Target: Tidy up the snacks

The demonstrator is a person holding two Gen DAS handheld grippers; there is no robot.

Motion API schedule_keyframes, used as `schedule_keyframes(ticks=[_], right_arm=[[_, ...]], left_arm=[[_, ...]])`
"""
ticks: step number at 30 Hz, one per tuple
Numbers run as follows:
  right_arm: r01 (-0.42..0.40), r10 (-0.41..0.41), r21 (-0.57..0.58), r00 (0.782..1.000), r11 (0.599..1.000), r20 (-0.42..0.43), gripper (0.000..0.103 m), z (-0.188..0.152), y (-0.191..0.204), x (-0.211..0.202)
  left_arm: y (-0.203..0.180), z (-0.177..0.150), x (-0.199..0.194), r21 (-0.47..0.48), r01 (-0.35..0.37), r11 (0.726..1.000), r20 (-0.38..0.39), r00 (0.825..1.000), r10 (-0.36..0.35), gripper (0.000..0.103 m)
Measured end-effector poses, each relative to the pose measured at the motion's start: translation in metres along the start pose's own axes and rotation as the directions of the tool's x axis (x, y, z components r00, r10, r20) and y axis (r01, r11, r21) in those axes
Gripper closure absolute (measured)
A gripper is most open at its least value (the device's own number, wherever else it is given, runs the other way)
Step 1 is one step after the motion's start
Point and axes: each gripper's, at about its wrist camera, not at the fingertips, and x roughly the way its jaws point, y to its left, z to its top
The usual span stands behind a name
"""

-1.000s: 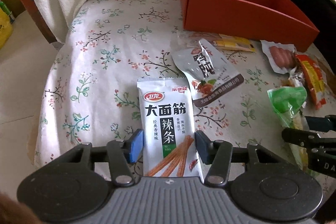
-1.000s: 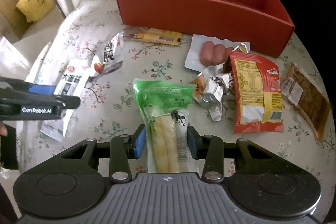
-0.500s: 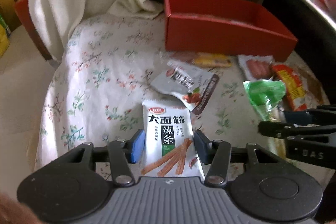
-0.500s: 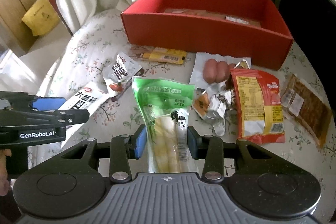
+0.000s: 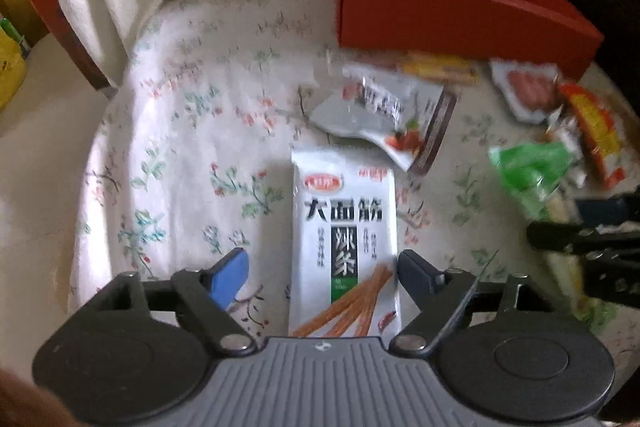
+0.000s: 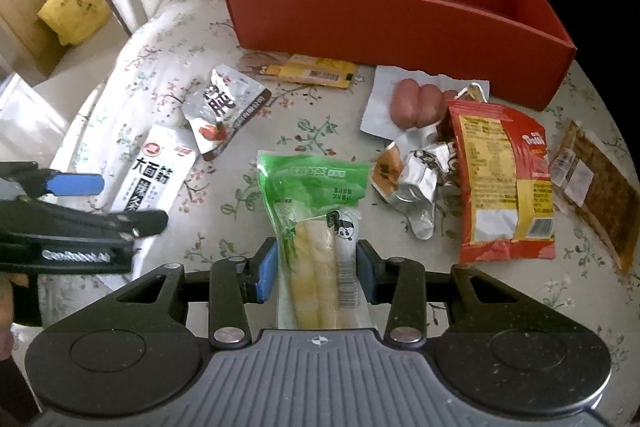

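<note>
1. Left gripper [image 5: 320, 273], low centre of the left wrist view. We log its jaws as opening: a second ago both pads pinched the white spicy-strip packet [image 5: 346, 239]; now the blue pad stands clear of the packet's left edge, with bare cloth showing between, and the right pad sits at or just off its right edge. The packet lies between the jaws, no longer pinched, on the floral tablecloth [image 5: 180, 131]. This view is blurred.

2. Right gripper [image 6: 316, 267], low centre of the right wrist view. Unchanged from a second ago: we find both pads pressed against the sides of the green bamboo-shoot packet [image 6: 316, 219], narrowly set, with the packet's green top pointing up the frame.

3. Red box [image 6: 400, 23], upper centre of the right wrist view, open-topped, at the far side of the table.

4. Loose snacks on the cloth below the box: grey-white pouch [image 6: 226, 111], yellow bar [image 6: 316, 71], sausage pack [image 6: 416, 103], red-and-yellow bag [image 6: 504, 187], brown flat pack [image 6: 600, 191] at right edge.
</note>
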Motion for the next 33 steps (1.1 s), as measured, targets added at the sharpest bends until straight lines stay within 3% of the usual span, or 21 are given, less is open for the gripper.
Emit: schedule_keyframes(ticks=[2,5,6,7,9,14,27,33], right_arm=[[0.002,-0.002,-0.002,1.000,1.000,-0.003,0.052,0.000,-0.002,0.001],[-0.011,0.011,-0.002,1.000,1.000,-0.008,0.046,0.000,-0.003,0.003],[-0.014,0.014,0.001,1.000,1.000,-0.007,0.046,0.000,-0.004,0.003],[-0.013,0.013,-0.004,1.000,1.000,-0.005,0.046,0.000,-0.004,0.003],[-0.009,0.009,-0.009,1.000,1.000,-0.001,0.046,-0.001,-0.003,0.002],[0.009,-0.009,0.003,1.000,1.000,0.002,0.055,-0.005,0.000,-0.004],[-0.041,0.032,0.079,0.994,0.996,0.108,0.056,-0.006,-0.006,-0.039],[-0.050,0.039,0.080,0.990,0.996,0.134,0.056,-0.001,-0.006,-0.041]], left_arm=[[-0.003,0.000,0.002,-0.003,0.004,1.000,0.014,1.000,-0.004,0.020],[-0.006,0.000,0.001,-0.003,0.012,1.000,0.027,1.000,-0.012,0.025],[-0.007,0.000,0.000,0.000,0.013,1.000,0.030,0.999,-0.013,0.035],[-0.009,0.001,-0.003,0.007,0.021,1.000,0.037,0.999,-0.021,0.054],[-0.012,0.000,-0.008,0.008,0.030,1.000,0.041,0.999,-0.030,0.060],[-0.018,0.000,-0.016,0.028,0.030,0.999,0.056,0.998,-0.031,0.063],[-0.003,0.000,-0.047,-0.025,0.151,0.988,0.134,0.980,-0.147,0.063],[-0.007,0.005,-0.055,-0.022,0.167,0.986,0.184,0.970,-0.160,0.063]])
